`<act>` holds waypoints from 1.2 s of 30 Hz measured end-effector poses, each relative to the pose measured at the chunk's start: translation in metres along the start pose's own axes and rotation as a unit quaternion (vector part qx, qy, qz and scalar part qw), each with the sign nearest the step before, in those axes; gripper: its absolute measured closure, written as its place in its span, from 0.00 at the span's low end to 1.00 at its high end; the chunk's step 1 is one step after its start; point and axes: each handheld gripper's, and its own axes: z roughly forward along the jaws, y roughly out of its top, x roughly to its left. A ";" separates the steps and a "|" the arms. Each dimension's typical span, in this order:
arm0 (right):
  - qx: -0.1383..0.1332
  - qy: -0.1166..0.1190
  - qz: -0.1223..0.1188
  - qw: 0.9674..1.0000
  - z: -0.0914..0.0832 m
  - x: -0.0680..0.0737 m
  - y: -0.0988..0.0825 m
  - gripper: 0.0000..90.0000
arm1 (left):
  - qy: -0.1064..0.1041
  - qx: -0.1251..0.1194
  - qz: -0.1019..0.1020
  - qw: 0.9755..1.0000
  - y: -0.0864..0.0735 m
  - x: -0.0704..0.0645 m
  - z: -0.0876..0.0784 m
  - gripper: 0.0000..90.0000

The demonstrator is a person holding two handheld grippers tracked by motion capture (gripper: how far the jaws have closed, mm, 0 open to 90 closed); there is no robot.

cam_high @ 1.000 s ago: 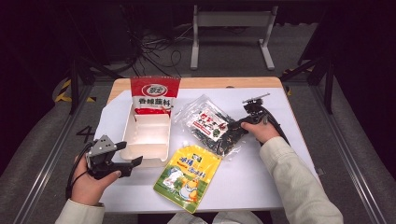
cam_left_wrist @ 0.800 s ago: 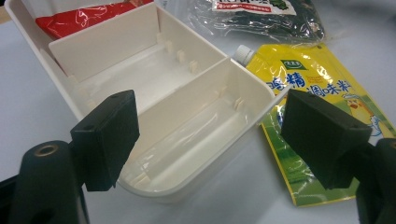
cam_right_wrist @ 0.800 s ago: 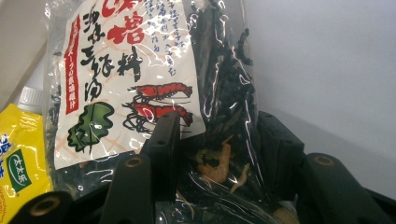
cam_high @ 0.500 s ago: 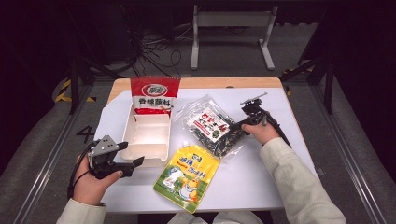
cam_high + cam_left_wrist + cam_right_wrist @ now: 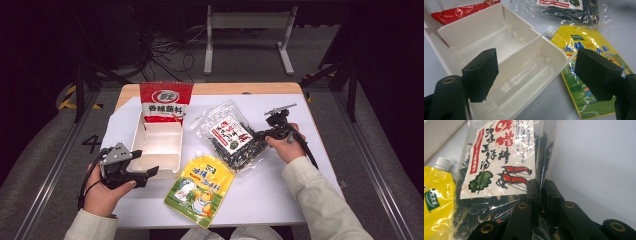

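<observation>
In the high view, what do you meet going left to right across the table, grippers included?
left gripper → white divided box → yellow spouted pouch → clear bag of dark dried food → right gripper, its jaws closed on that bag's edge.

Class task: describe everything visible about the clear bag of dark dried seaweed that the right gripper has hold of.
The seaweed bag is clear crinkled plastic holding dark dried shreds, with a white label bearing red characters, two red prawns and a green leaf. It lies on the white table, overlapping the yellow pouch. The right gripper, whose jaws have just been closing, pinches its edge.
</observation>
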 end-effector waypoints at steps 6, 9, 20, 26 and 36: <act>-0.044 -0.007 -0.018 0.999 -0.025 0.009 -0.005 0.94 | -0.010 -0.001 0.009 1.000 0.006 -0.005 0.007 0.22; -0.064 -0.007 -0.023 0.998 -0.037 0.014 -0.008 0.94 | -0.019 -0.007 0.009 1.000 0.009 -0.009 0.012 0.21; -0.128 -0.021 -0.053 0.990 -0.076 0.031 -0.023 0.94 | -0.055 -0.015 0.000 0.998 0.017 -0.023 0.033 0.20; -0.160 -0.014 -0.071 0.984 -0.095 0.044 -0.029 0.94 | -0.077 -0.018 -0.004 0.997 0.023 -0.029 0.047 0.20; -0.197 -0.005 -0.087 0.977 -0.115 0.065 -0.041 0.94 | -0.110 -0.018 -0.026 0.993 0.037 -0.047 0.075 0.20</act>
